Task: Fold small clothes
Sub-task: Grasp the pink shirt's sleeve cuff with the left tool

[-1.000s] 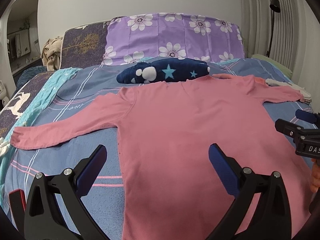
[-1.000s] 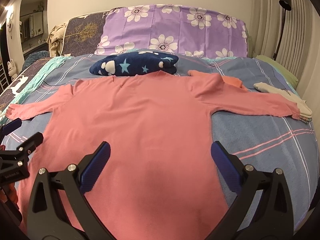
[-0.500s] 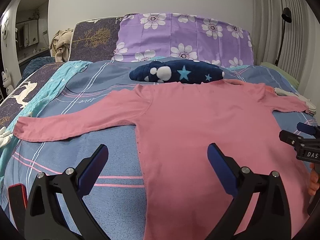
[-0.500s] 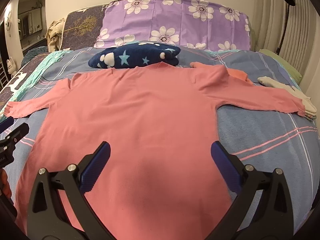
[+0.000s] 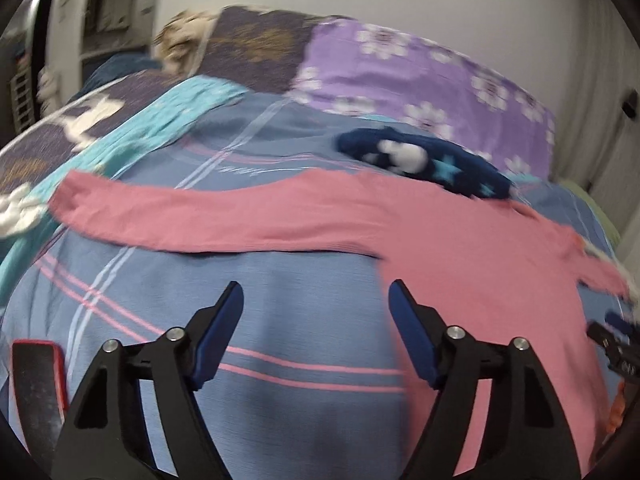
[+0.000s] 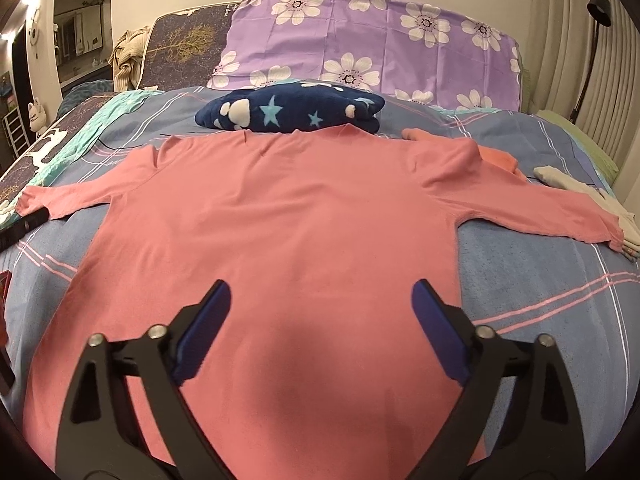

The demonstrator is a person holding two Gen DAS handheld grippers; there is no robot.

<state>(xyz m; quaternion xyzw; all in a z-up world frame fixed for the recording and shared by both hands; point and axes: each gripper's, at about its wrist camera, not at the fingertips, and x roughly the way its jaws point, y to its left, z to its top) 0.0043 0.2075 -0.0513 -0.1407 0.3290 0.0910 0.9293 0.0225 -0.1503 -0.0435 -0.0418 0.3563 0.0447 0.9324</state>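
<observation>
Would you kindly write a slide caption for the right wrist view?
Open right claw above a pink long-sleeved shirt spread flat on the bed.

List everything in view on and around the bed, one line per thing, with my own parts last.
pink long-sleeved cotton shirt: one, pink, flat on the bed, both sleeves spread out
navy fleece bundle with white and blue stars: one, dark blue, just beyond the shirt's collar
purple pillow with white flowers: one, purple, at the head of the bed
dark cushion with gold tree print: one, dark purple, left of the pillow
orange folded cloth: one, orange, behind the right shoulder
pale folded garments: small pile, off-white, by the right cuff
blue checked bedspread: one, blue with pink lines, under everything
black lamp: one, black, far right
left gripper: open, over bedspread beside the shirt
right gripper: open, over the shirt's body
</observation>
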